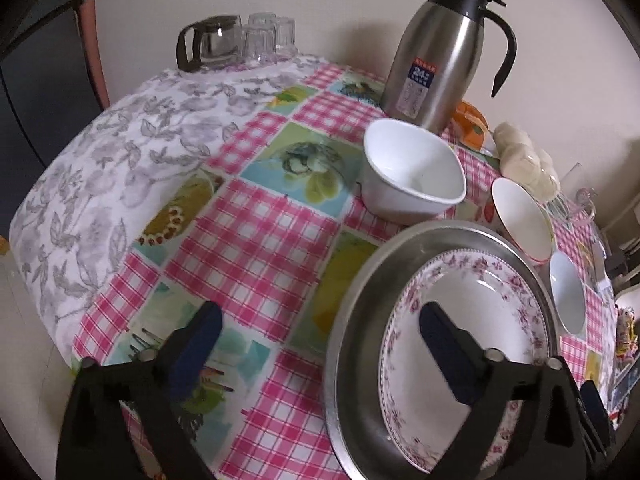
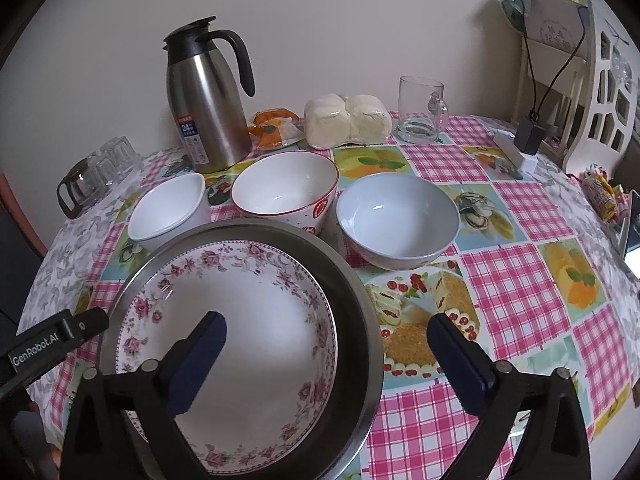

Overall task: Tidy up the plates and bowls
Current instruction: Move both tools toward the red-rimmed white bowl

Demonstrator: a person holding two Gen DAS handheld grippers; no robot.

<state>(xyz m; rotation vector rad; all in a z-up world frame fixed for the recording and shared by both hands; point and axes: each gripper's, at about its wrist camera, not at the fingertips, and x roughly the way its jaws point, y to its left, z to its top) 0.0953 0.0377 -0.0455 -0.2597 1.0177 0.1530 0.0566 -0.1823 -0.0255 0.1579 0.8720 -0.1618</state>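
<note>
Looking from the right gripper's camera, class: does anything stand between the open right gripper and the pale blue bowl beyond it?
Nothing visible does. The right gripper is open and empty; only bare tablecloth lies before the pale blue bowl. The metal tray with the floral plate sits to the left.

Cream wall [image 2: 360,20], white chair [image 2: 600,92]
</note>
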